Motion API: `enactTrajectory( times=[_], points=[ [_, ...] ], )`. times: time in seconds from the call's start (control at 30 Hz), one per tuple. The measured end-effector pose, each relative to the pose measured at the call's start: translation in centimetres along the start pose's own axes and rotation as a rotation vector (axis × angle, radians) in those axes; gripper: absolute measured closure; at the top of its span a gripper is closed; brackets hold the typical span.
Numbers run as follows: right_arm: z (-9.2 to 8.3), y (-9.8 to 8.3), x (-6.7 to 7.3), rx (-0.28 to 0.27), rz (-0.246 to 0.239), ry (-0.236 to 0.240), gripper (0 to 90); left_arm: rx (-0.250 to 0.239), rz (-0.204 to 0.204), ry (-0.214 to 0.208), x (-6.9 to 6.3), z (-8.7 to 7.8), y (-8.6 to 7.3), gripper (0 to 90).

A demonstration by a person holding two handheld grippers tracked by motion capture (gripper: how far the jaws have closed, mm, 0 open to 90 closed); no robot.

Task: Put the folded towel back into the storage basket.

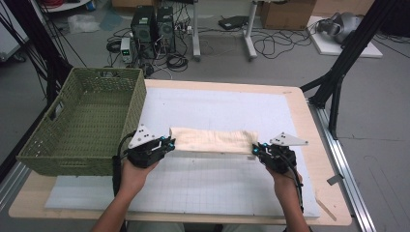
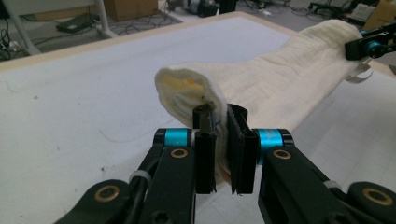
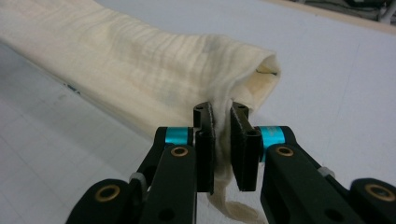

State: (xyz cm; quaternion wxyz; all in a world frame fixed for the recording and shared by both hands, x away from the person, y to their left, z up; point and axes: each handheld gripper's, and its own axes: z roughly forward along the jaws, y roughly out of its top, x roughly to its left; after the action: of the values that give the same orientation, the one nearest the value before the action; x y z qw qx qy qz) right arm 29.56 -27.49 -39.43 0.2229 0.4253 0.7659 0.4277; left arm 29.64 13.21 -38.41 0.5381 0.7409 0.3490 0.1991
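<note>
A cream folded cloth (image 1: 212, 140) stretches between my two grippers over the white mat (image 1: 217, 108), lifted along its near edge. My left gripper (image 1: 170, 143) is shut on the cloth's left end; the left gripper view has the jaws pinching the folded layers (image 2: 196, 93) between them. My right gripper (image 1: 255, 148) is shut on the right end, and the right gripper view has fabric (image 3: 140, 60) bunched between its pads with a strip hanging below. The right gripper's tip (image 2: 369, 46) also appears at the cloth's far end in the left gripper view.
A green woven basket (image 1: 63, 145) stands on the table's left side, close to my left hand. The wooden table edge (image 1: 309, 125) runs along the right. Computers, cables and table legs lie on the floor beyond.
</note>
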Motion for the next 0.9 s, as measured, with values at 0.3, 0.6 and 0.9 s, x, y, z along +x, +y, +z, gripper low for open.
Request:
enactTrajectory(
  times=[0.3, 0.6, 0.9],
  points=[
    [-0.8, 2.8, 0.8, -0.068, -0.012, 0.03, 81.8, -0.047, 0.012, 0.023, 0.6, -2.5, 1.9, 82.0],
    [0.7, 7.6, 2.6, -0.085, -0.097, 0.05, 81.8, -0.078, 0.005, 0.077, 2.4, -5.8, 2.8, 82.0],
    [3.5, 11.1, 4.7, -0.101, -0.138, 0.099, 81.8, -0.096, 0.009, 0.143, 4.3, -9.3, 3.3, 82.0]
  ],
)
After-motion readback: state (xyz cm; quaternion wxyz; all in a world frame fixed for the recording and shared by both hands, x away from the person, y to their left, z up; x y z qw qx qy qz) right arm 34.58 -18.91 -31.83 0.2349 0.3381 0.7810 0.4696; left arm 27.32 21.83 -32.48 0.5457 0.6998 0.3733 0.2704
